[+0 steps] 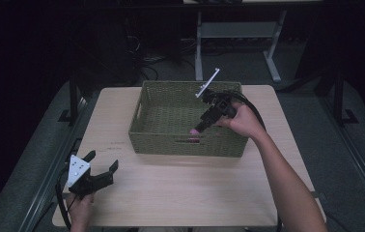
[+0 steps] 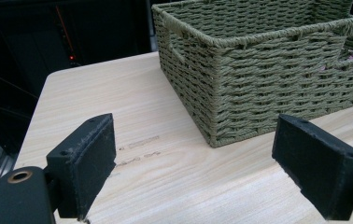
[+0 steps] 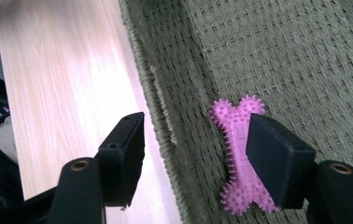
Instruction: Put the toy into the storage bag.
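Near the table's front left corner, the left gripper rests low over the pale wooden tabletop, its black jaws spread wide with nothing between them. Mid-table sits the olive-green woven rectangular basket. Inside it, against the near wall, lies the pink spiky bone-shaped rubber toy. Over the basket's right half, the right gripper points down toward that toy, jaws apart and not pressing it; one pad hangs in front of the toy, the other above the basket's rim.
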Motion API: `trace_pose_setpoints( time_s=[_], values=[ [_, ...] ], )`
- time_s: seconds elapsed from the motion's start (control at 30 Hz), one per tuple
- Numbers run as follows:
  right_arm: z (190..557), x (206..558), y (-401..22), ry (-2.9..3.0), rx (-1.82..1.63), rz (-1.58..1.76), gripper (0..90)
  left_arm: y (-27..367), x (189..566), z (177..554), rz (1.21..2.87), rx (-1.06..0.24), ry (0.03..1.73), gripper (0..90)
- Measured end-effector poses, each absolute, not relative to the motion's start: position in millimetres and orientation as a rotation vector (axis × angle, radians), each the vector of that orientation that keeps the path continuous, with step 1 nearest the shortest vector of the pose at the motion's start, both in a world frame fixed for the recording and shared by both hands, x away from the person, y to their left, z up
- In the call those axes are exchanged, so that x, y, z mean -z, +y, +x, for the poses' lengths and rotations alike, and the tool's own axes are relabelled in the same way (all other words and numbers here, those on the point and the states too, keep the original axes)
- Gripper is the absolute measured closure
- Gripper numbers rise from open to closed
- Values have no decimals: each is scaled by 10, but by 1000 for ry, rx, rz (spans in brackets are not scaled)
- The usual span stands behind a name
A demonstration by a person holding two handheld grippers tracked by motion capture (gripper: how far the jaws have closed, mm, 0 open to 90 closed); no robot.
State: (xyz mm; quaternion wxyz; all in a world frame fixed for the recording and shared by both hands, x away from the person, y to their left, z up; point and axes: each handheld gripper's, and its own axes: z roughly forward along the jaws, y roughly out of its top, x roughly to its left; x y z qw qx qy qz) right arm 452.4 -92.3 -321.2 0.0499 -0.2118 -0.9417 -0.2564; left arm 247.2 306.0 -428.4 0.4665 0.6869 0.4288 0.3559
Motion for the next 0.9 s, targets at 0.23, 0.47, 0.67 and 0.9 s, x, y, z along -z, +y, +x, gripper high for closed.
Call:
trace_pose_setpoints(
  time_s=[0.23, 0.47, 0.67, 0.9],
  values=[
    [4415, 3176, -968, -2870, 821, -632, 364, 3048, 4285, 2474, 1686, -872, 1051, 130],
    [4326, 3146, -1005, -2872, 829, -628, 359, 3040, 4284, 2473, 1694, -875, 1049, 130],
    [4270, 3121, -1020, -2881, 850, -619, 359, 3045, 4286, 2471, 1686, -873, 1052, 130],
    [4176, 3133, -1071, -2878, 873, -621, 357, 3042, 4285, 2469, 1688, -872, 1051, 130]
  ],
)
